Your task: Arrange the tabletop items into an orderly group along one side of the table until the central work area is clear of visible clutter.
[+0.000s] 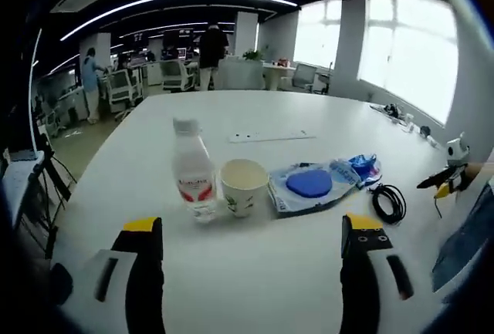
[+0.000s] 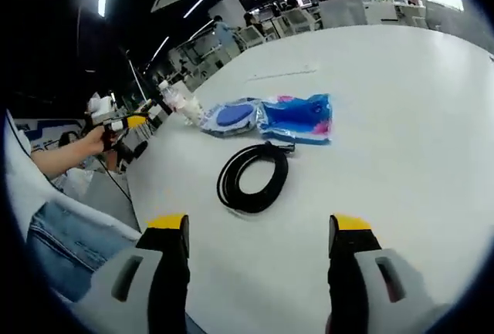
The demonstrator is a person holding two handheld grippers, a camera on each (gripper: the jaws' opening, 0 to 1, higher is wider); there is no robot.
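On the white table [image 1: 293,110] stand a clear water bottle [image 1: 194,170] with a red label and a paper cup [image 1: 244,186] side by side. Right of the cup lies a blue and white plastic packet [image 1: 316,184], then a coiled black cable [image 1: 388,202]. My left gripper [image 1: 253,240] is open, a short way in front of the bottle and cup, holding nothing. In the right gripper view the cable [image 2: 252,177] lies just ahead of my open right gripper [image 2: 253,237], with the packet [image 2: 272,116] beyond it. The left gripper [image 2: 123,127] shows at the left, in a hand.
A flat white strip [image 1: 270,136] lies further back on the table. Small items [image 1: 401,113] sit along the right edge near the windows. Office chairs [image 1: 123,87], desks and standing people fill the room behind. A person's denim-clad leg [image 2: 73,249] is at the near table edge.
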